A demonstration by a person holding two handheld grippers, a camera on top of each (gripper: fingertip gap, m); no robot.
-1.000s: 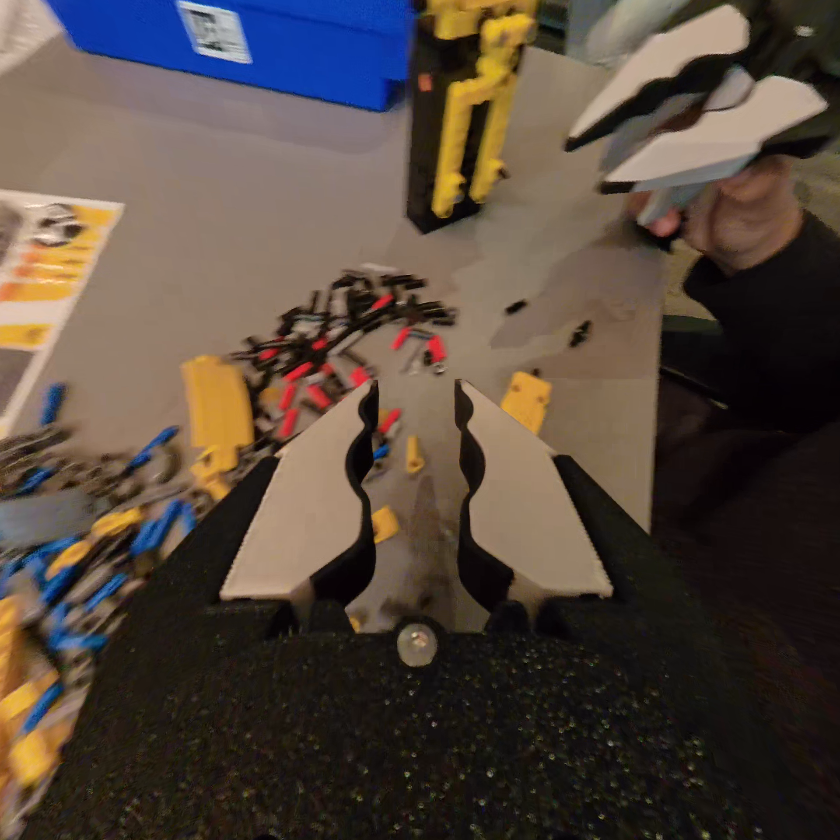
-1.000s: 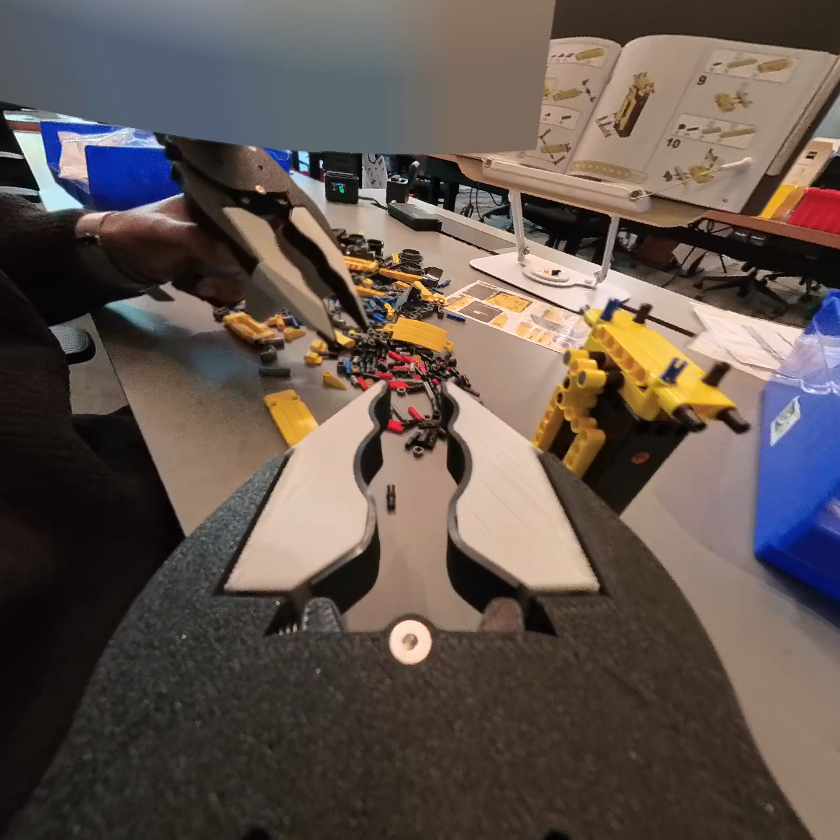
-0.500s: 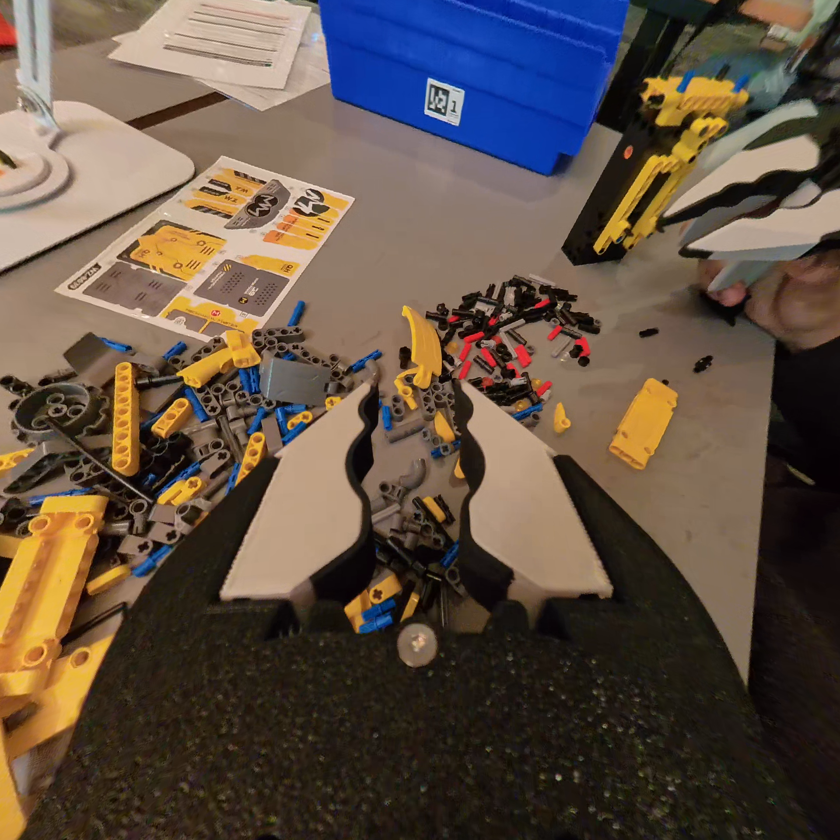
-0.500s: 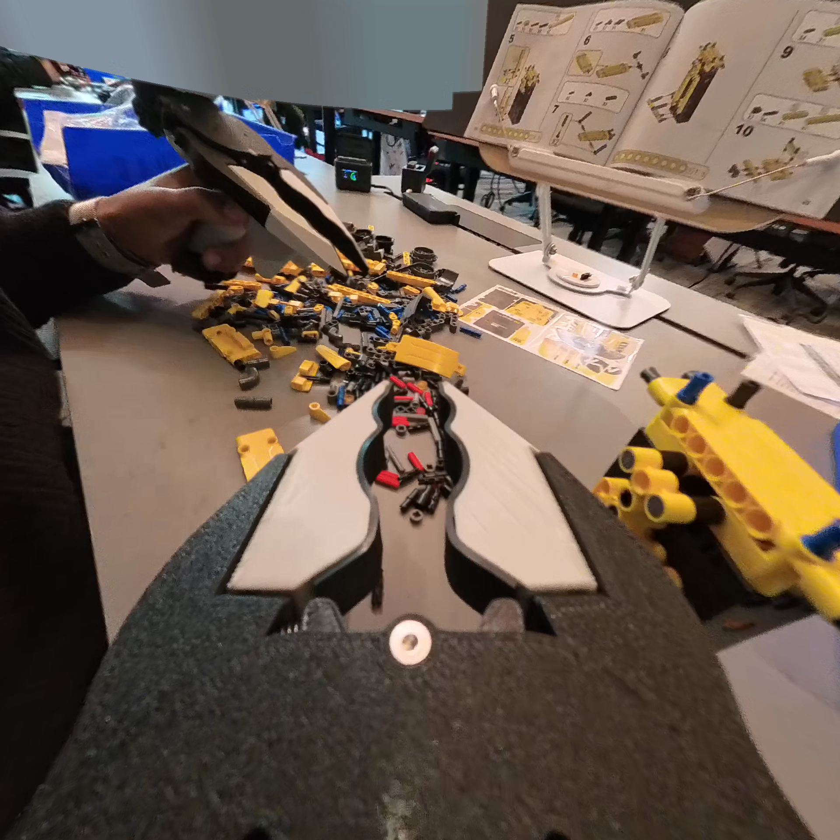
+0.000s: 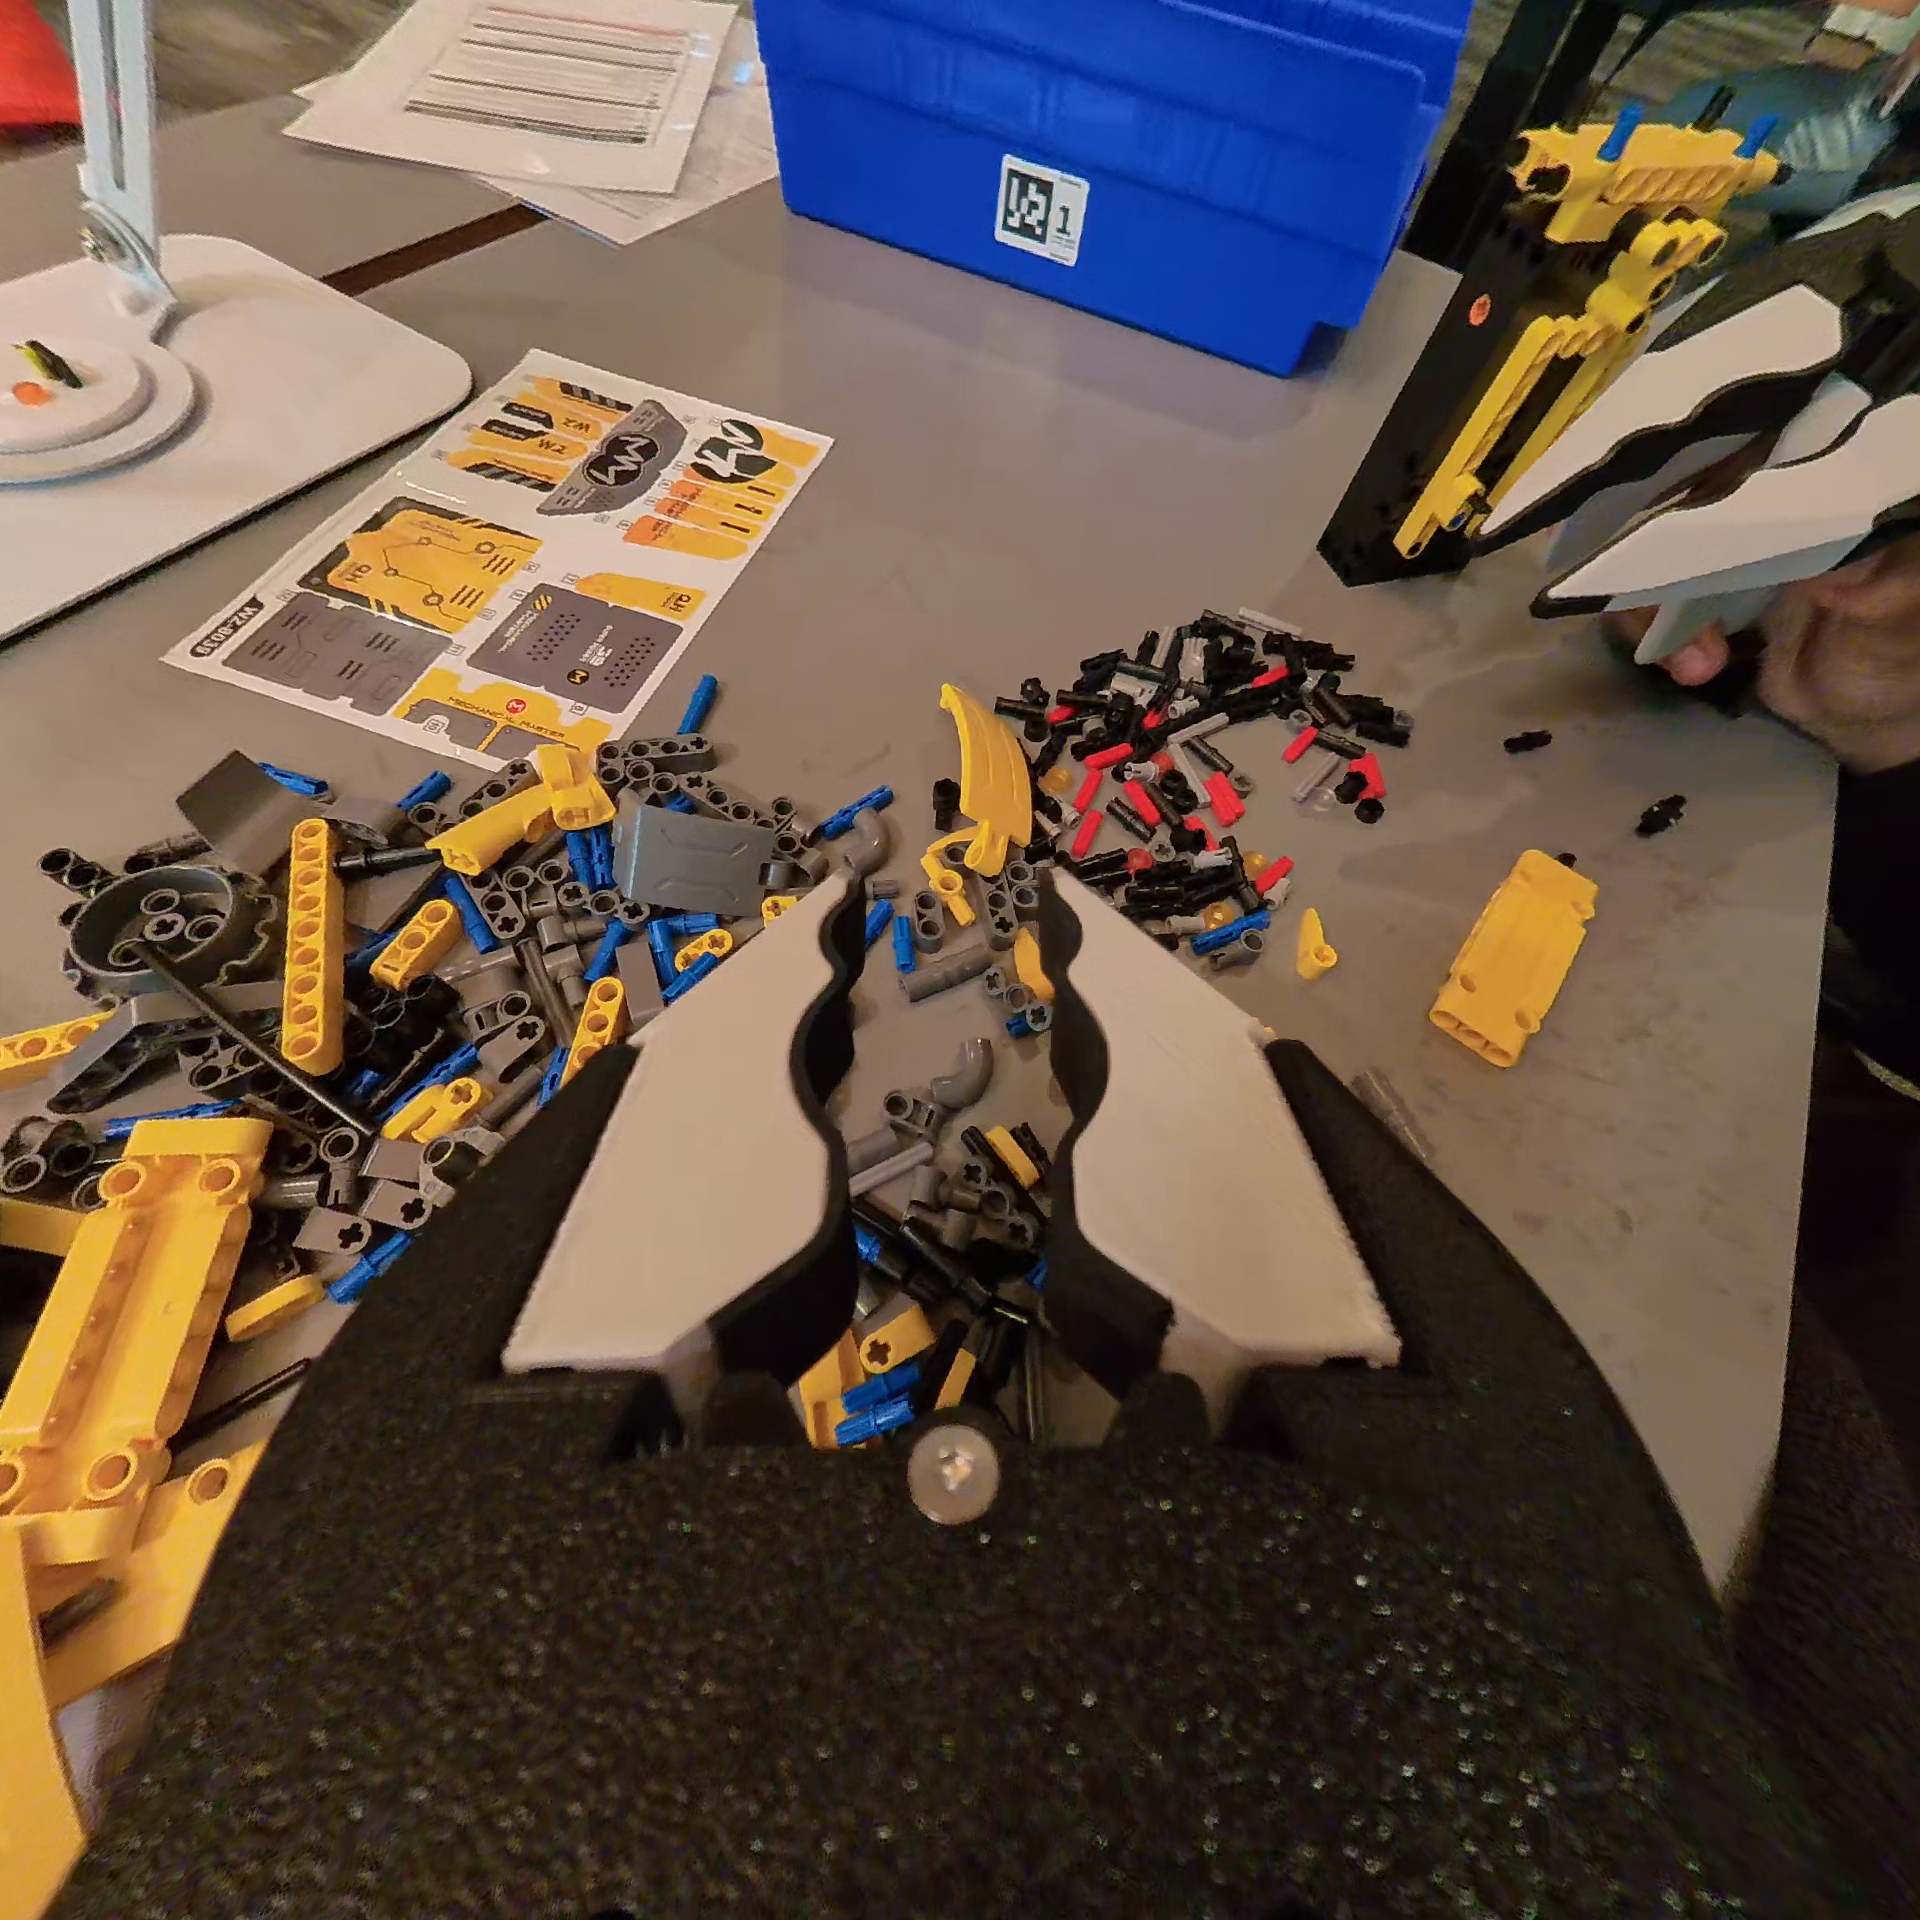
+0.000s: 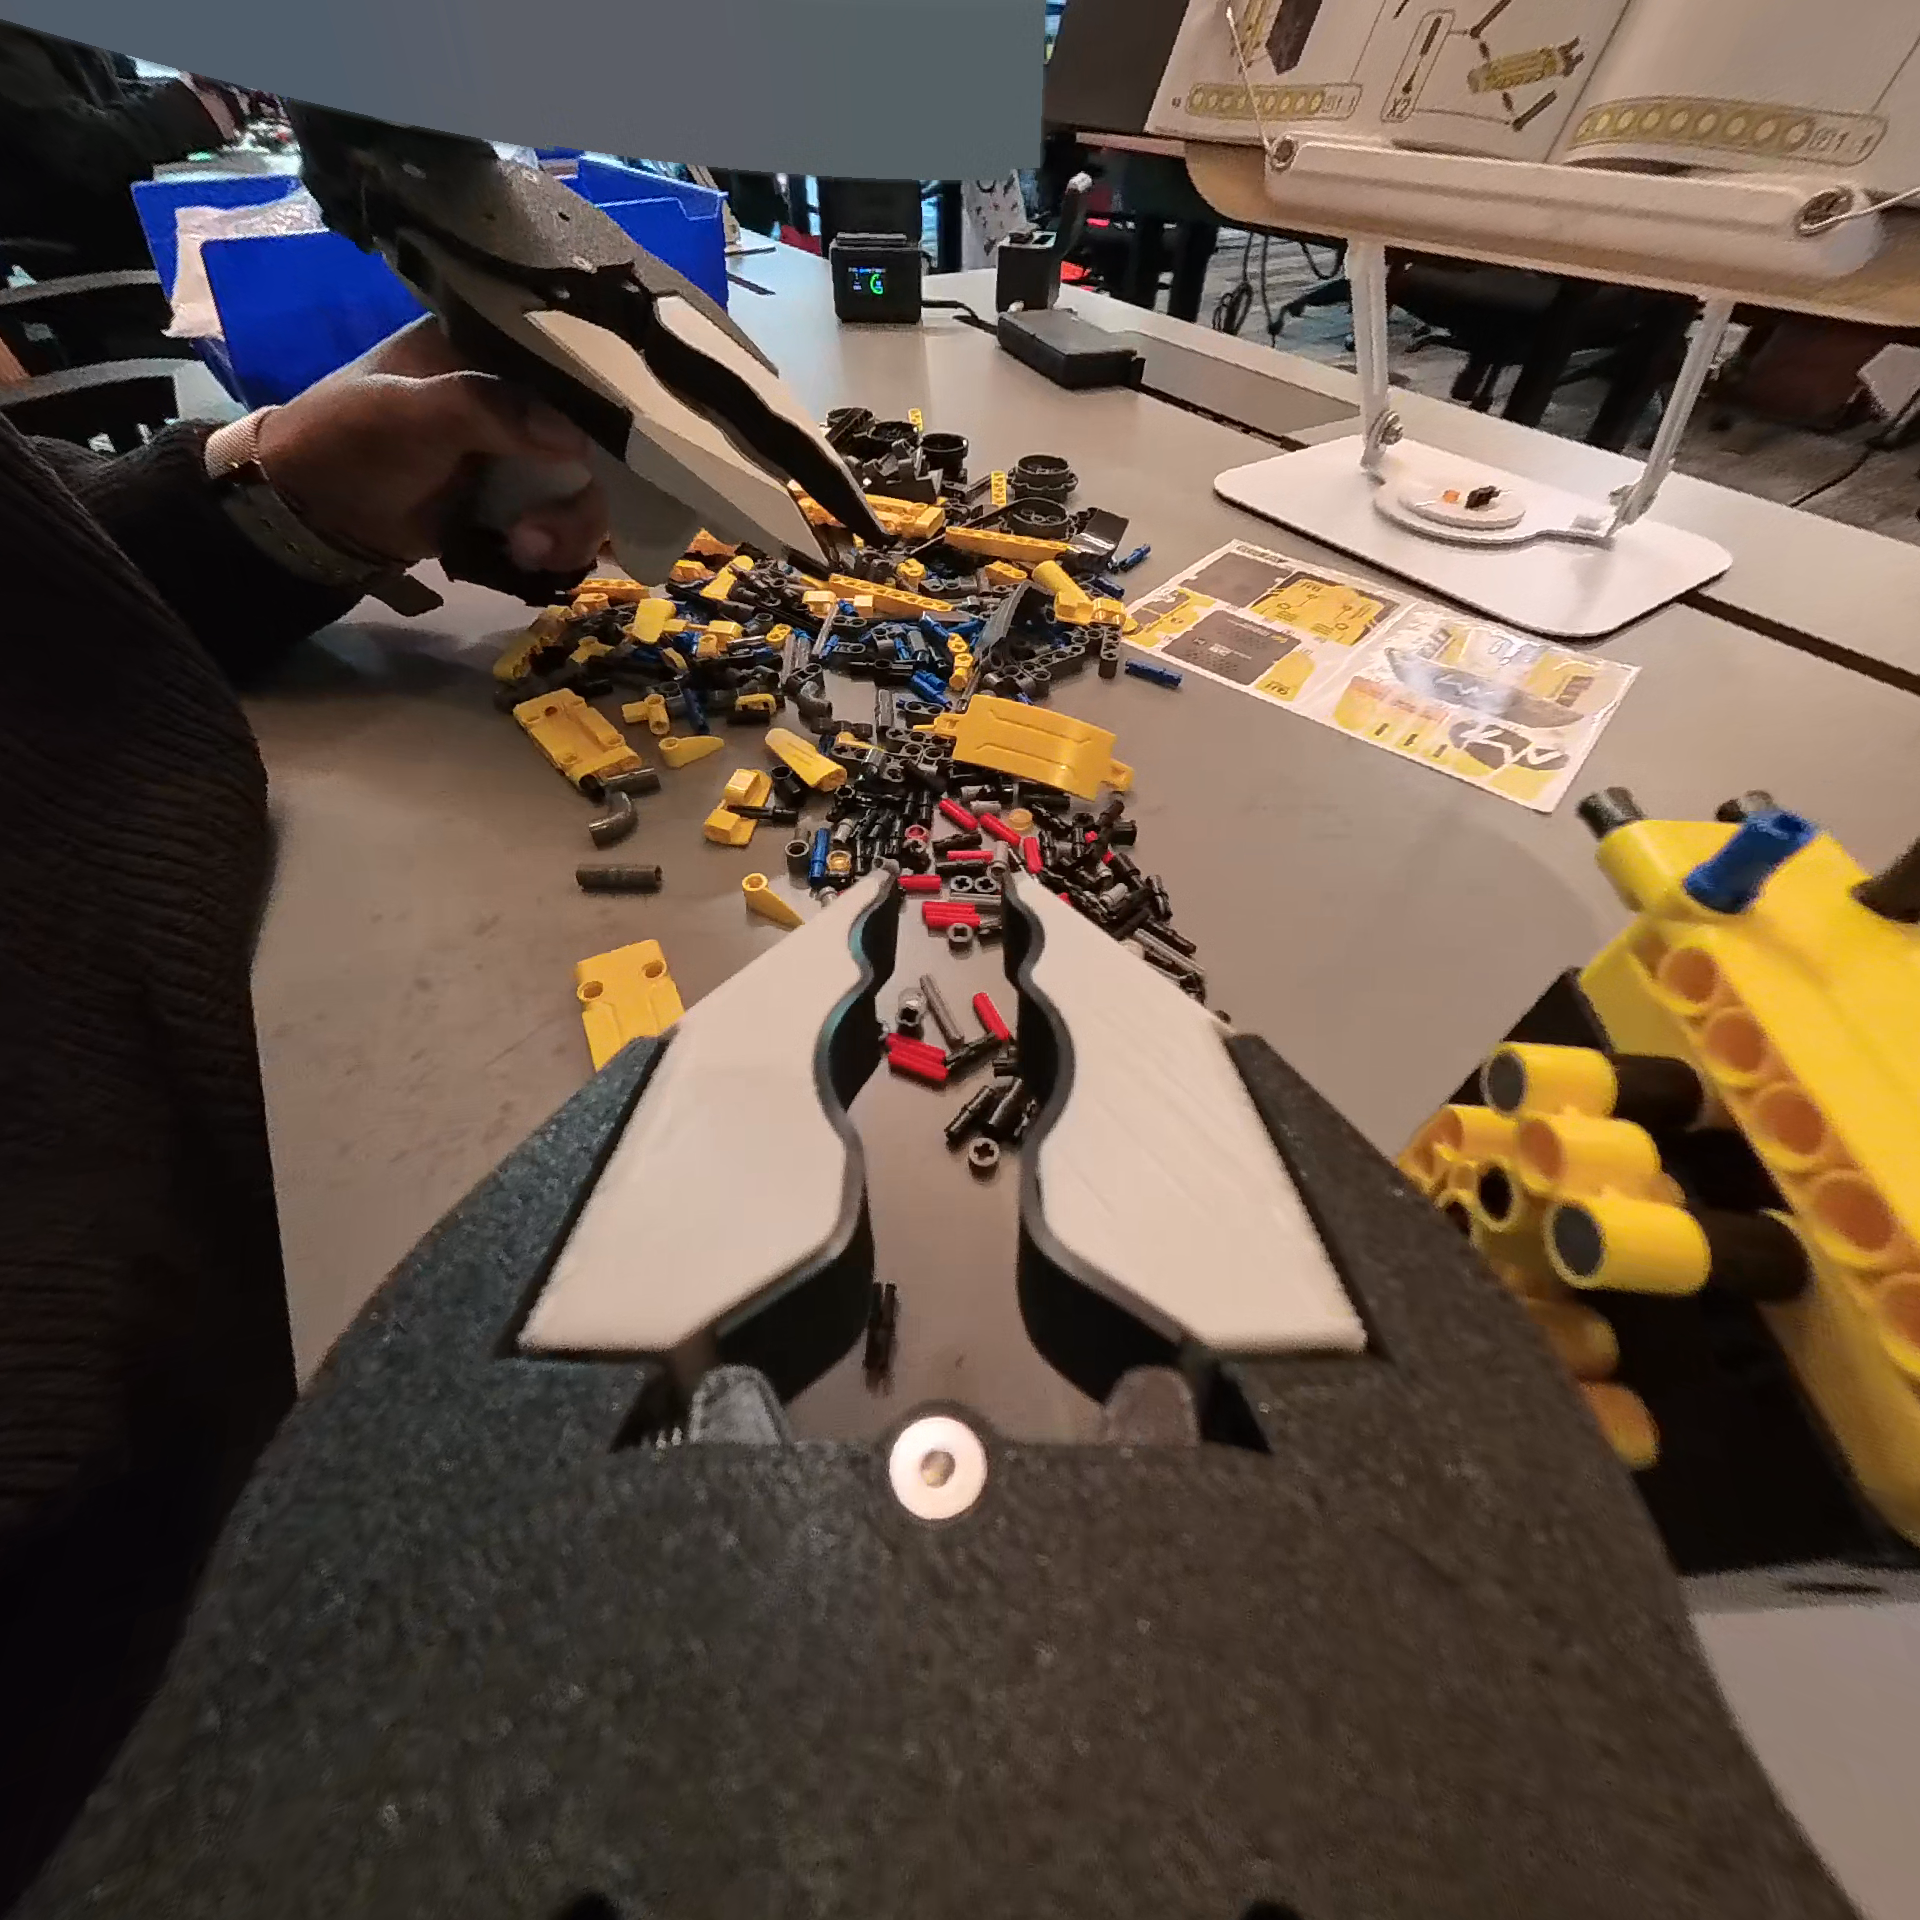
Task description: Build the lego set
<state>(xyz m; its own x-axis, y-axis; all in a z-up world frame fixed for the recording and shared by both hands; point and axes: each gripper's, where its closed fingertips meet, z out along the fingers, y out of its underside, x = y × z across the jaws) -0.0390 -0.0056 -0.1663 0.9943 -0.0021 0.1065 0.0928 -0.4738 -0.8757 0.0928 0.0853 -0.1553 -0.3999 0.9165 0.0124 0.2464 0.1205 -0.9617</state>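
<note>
My left gripper [image 5: 948, 894] is open and empty, low over a mixed pile of grey, yellow and blue building pieces [image 5: 499, 987]. My right gripper [image 6: 948, 888] is open and empty, with its tips over a heap of small red and black pins [image 6: 997, 862]. That heap also shows in the left wrist view [image 5: 1195, 769]. A tall yellow and black built model [image 5: 1507, 364] stands at the back right, close beside the right gripper [image 5: 1662, 478]. The model fills the right edge of the right wrist view [image 6: 1714, 1143]. The left gripper [image 6: 842, 514] shows there above the mixed pile [image 6: 831, 623].
A blue bin [image 5: 1091, 135] stands at the back. A sticker sheet [image 5: 520, 582], a white stand base [image 5: 208, 416] and papers [image 5: 551, 94] lie at the back left. A yellow panel [image 5: 1512, 971] lies near the table's right edge. An open instruction book [image 6: 1558, 83] rests on the stand. Across from one pair of fingers to the other is roughly 15 cm.
My left gripper has swung left, from the red and black pins to over the mixed pile. My right gripper has moved closer to the pins and the model. Both stay open.
</note>
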